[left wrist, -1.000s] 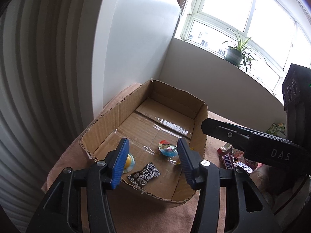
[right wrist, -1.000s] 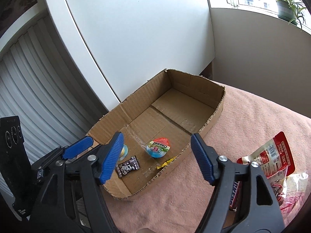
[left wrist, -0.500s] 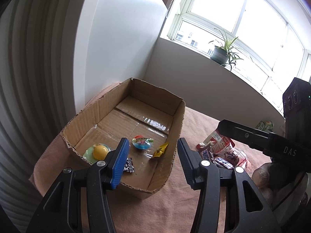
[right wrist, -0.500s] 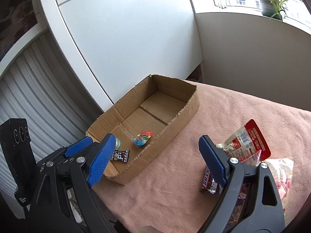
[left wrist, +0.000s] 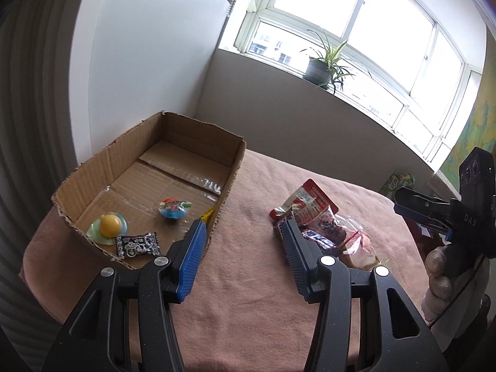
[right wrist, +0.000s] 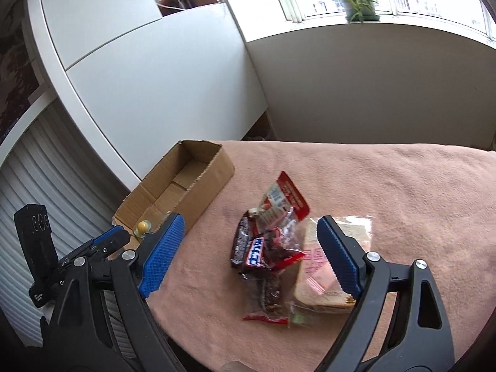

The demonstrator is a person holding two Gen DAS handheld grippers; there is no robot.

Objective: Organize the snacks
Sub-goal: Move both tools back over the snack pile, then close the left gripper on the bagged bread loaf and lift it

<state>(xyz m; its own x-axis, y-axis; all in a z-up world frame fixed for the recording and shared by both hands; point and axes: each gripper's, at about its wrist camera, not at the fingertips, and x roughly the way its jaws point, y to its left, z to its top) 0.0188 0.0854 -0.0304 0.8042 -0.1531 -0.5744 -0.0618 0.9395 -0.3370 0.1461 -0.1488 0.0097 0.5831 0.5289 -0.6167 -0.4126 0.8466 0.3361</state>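
Cardboard forms the open box (left wrist: 148,167) at the left end of the table, which is covered by a pink cloth (left wrist: 248,294). Inside the box, near its front wall, lie a yellow-topped jelly cup (left wrist: 108,225), a black-and-white printed sachet (left wrist: 138,244), a red-and-blue jelly cup (left wrist: 174,208) and a small yellow wrapper (left wrist: 207,214) against the right wall.

Right of the box, apart from it, sits a pile of loose snacks: a red-and-white pouch (right wrist: 283,200), a dark chocolate bar (right wrist: 240,241), a small Snickers bar (right wrist: 257,251) and a clear bag of sliced bread (right wrist: 322,266).

Left gripper (left wrist: 245,241): jaws partly apart, nothing between them, positioned above the cloth between the box and the pile.

Right gripper (right wrist: 251,245): jaws have just been opening and stand wide, positioned above the snack pile; the pads touch no item. A hand (left wrist: 440,272) grips its handle.

A potted plant (right wrist: 358,0) stands on the window sill.
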